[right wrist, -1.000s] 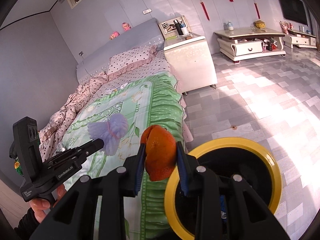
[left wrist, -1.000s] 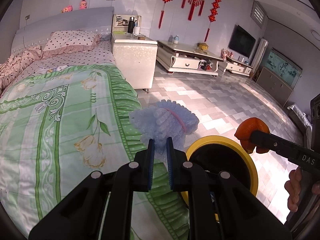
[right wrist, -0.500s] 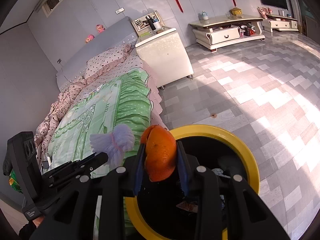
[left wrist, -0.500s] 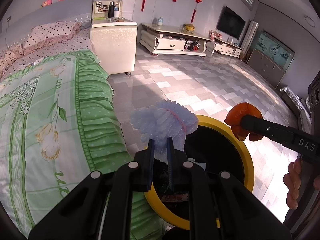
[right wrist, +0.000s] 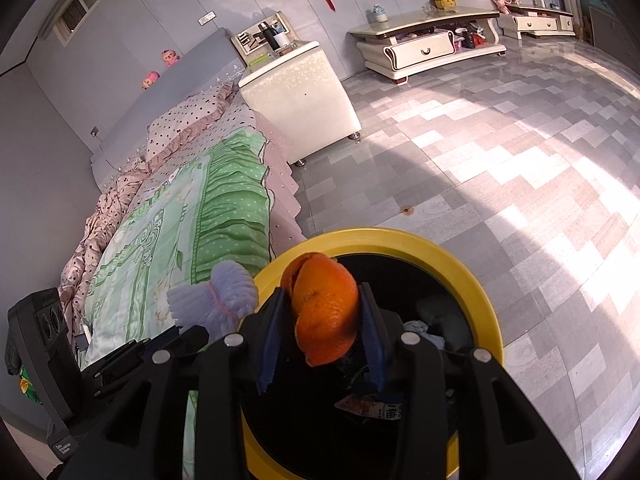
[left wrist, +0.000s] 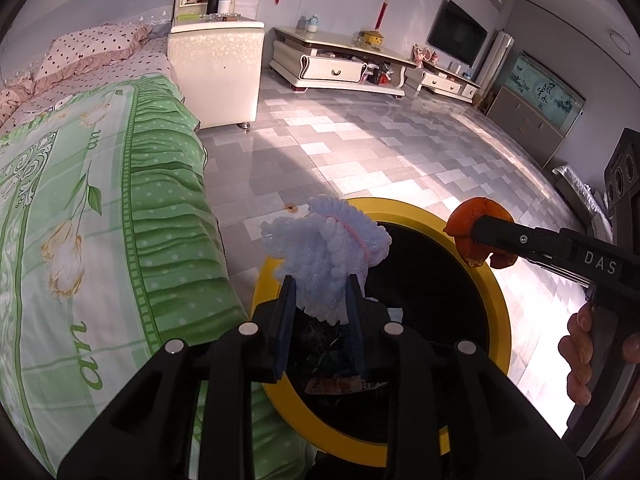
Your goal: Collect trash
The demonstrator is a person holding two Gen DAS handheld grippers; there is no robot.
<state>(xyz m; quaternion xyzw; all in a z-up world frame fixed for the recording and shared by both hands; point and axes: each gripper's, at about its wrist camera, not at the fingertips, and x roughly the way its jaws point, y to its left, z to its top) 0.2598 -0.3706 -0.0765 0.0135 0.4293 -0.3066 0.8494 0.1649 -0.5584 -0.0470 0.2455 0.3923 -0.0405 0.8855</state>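
Left gripper [left wrist: 320, 292], angled downward, jaws just opening around the pale blue foam fruit net [left wrist: 326, 242]; right gripper [right wrist: 323, 316], likewise tilted, jaws parting beside the orange peel [right wrist: 325, 312]. Both hung over the yellow-rimmed black bin [left wrist: 494, 292] beside the green-quilted bed [left wrist: 120, 220].

floor [left wrist: 360, 148]: tiled | bin [left wrist: 496, 304] (yellow rim) standing on it | bed [left wrist: 100, 220] beside
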